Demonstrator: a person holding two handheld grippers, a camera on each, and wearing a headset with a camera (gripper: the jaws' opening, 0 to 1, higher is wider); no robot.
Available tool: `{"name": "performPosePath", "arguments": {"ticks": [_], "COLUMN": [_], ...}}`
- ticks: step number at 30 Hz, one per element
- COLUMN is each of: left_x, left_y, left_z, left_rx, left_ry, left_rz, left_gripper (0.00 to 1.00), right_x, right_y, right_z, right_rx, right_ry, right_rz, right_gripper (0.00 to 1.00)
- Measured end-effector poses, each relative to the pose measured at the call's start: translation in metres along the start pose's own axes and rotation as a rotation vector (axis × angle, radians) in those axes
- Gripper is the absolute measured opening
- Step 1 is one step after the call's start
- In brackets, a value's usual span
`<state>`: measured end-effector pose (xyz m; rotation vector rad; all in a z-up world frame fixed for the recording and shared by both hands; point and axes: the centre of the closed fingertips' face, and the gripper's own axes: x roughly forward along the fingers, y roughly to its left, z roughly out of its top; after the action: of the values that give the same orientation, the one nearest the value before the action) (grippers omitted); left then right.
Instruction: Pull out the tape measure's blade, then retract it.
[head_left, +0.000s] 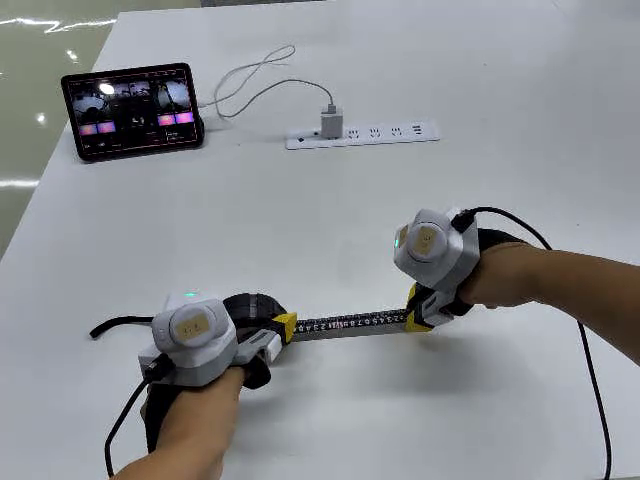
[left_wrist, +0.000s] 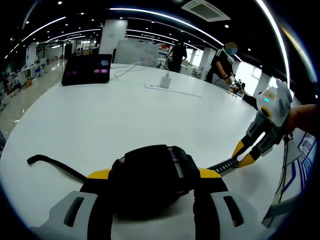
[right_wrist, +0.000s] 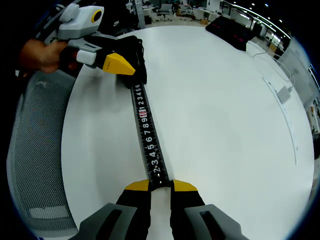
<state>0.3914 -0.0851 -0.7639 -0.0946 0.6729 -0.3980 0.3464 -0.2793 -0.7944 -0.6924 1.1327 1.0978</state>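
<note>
Down near the table's front edge, the left tongs are clenched on the black tape measure case, one yellow-tipped jaw on each side of it. The case rests on the white table. A black cord trails from the case across the surface, away from the blade.

The right tongs are off to the other side, well apart from the case. They pinch the free end of the blade, with the jaws nearly together and the strip caught between them. The blade is drawn out and runs straight from the case's mouth to the right tongs, low over the table with its printed numbers facing up.

Farther back lies a white power strip with a white charger plugged into it. Its cable loops over to a dark tablet — propped up, screen lit — near the table's far left corner. In the right gripper view a grey mesh chair stands beside the table edge. In the left gripper view two people stand beyond the far side.
</note>
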Motion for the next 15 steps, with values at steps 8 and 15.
{"name": "performPosePath", "arguments": {"ticks": [8,15], "left_x": [0.0002,0.0006], "left_y": [-0.0001,-0.0001], "left_z": [0.0,-0.0001], "left_rx": [-0.002,-0.002], "left_ry": [0.01,0.01], "left_rz": [-0.003,-0.003], "left_gripper": [0.6,0.6], "right_x": [0.0011,0.0018], "right_y": [-0.0001,0.0001], "right_z": [0.0032,0.0057], "right_rx": [0.002,-0.003], "right_ry": [-0.002,-0.001], "right_rz": [-0.006,-0.007], "right_gripper": [0.1,0.1]}}
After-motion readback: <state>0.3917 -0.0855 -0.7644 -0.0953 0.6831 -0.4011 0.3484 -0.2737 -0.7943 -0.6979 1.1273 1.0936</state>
